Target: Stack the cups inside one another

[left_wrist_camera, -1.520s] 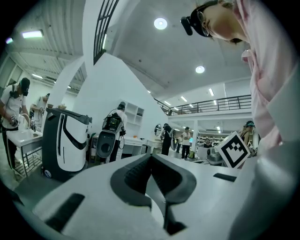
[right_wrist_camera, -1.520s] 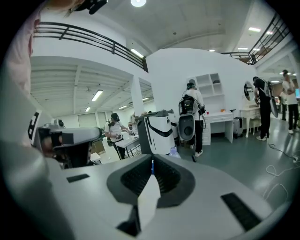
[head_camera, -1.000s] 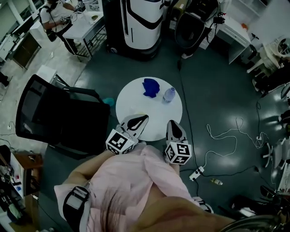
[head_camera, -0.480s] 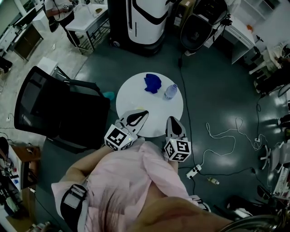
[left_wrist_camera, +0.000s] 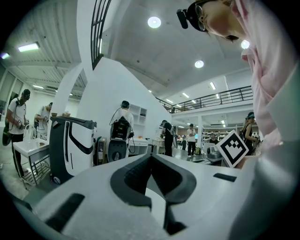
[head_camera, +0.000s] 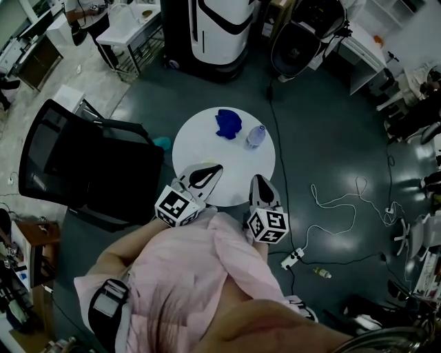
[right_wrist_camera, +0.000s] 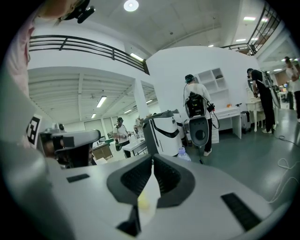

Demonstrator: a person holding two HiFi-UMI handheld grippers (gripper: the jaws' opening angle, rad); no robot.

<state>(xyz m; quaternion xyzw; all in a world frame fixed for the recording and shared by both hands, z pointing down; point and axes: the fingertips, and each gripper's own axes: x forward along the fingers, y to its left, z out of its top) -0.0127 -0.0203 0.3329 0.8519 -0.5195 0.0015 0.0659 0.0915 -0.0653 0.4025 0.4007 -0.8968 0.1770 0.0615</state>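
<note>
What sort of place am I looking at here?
Probably a robotics lab or open workshop: a large white-and-black machine stands behind the round white table, cables and a power strip trail across the grey floor, and other people work at white benches.

Your view has tilted a touch, round table [head_camera: 207, 146], left gripper [head_camera: 215, 169] and right gripper [head_camera: 257, 180] slightly higher in frame, person [head_camera: 81, 14] at the far desk nearer the top edge.
</note>
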